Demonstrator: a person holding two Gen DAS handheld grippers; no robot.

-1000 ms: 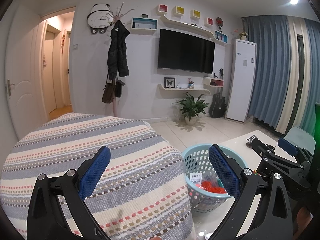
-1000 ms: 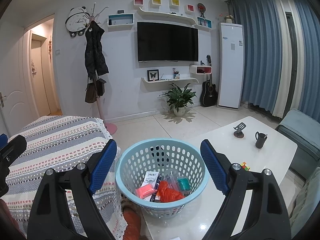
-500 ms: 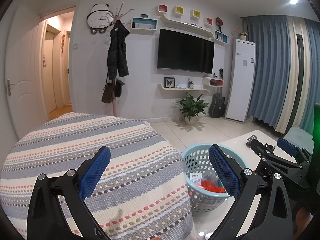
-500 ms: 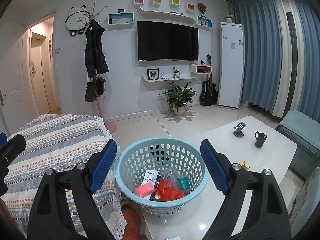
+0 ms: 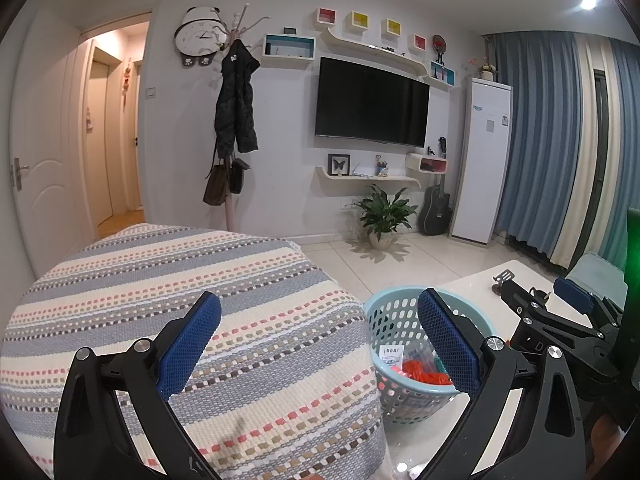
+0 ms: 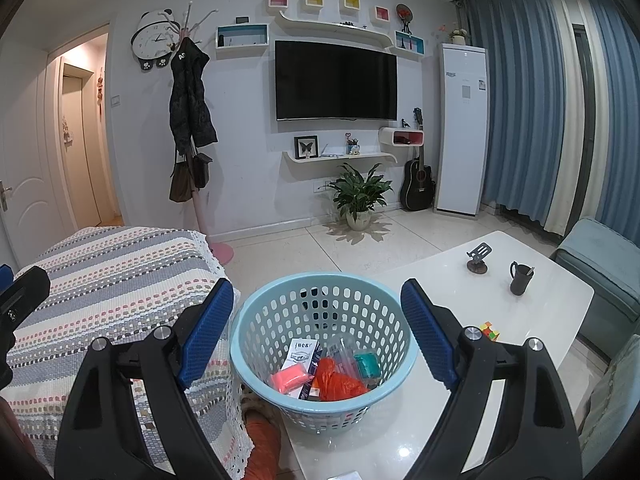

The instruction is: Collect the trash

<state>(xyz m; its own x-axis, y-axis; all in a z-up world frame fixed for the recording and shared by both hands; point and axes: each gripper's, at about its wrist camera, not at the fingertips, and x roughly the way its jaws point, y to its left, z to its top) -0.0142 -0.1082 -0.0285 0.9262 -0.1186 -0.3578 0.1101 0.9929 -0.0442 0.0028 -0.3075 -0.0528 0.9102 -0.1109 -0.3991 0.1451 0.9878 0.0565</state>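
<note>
A light blue perforated basket (image 6: 280, 328) stands on the near corner of the white table (image 6: 440, 280). Inside it lie an orange bag (image 6: 336, 380), a pink packet (image 6: 288, 380), a white and dark box (image 6: 304, 354), a clear wrapper and a teal item (image 6: 367, 364). My right gripper (image 6: 318, 296) is open, its blue pads either side of the basket in the picture, nothing between them. My left gripper (image 5: 320, 308) is open above the striped sofa cover (image 5: 200, 280), with the basket (image 5: 384, 320) to its right. The right gripper (image 5: 560, 304) shows at the left wrist view's right edge.
On the table stand a black mug (image 6: 520, 278), a phone stand (image 6: 478, 258) and a colour cube (image 6: 490, 330). A striped sofa cover (image 6: 112, 280) lies left, a teal seat (image 6: 600, 264) right. An orange slipper (image 6: 262, 440) sits on the floor. A potted plant (image 6: 360, 196) stands by the wall.
</note>
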